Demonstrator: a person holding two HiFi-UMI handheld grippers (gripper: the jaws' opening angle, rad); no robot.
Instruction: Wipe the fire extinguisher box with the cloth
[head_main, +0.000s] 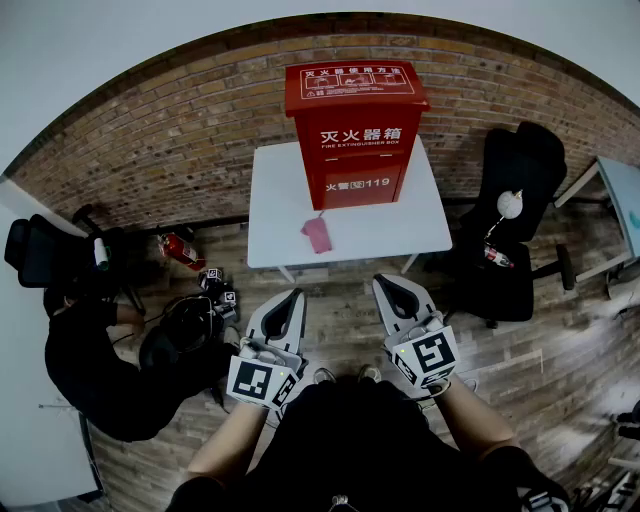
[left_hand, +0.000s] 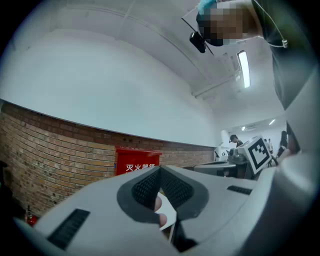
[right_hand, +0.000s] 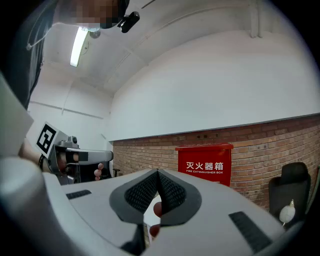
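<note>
Pink cloth (head_main: 317, 234) lies on the white table (head_main: 280, 200), in the middle of the head view, just below the big red fire extinguisher box (head_main: 357, 130). The box stands upright at the far side of the table. The cloth is just in front of the box, close to the near edge of the table, and I can't tell if it touches the box. It is a small strip, and its long side runs up and down in the picture, from the box toward the person.

The left gripper (head_main: 290, 300) and the right gripper (head_main: 390, 290) are low in the picture, side by side, below the table edge and apart from it. Both point up the frame at the table. Neither one touches the cloth or the box. In the left gripper view the two jaws are pressed together with nothing in them. In the right gripper view it is the same, jaws tight together and empty.

The cloth sits up the frame from both grippers, above the gap between them, but a bit more to the left. So the left gripper looks a little nearer to it. To pick it up, a gripper would have to go forward over the table edge and open its jaws first. I think the wiping has not begun, since the cloth is not picked up yet
</note>
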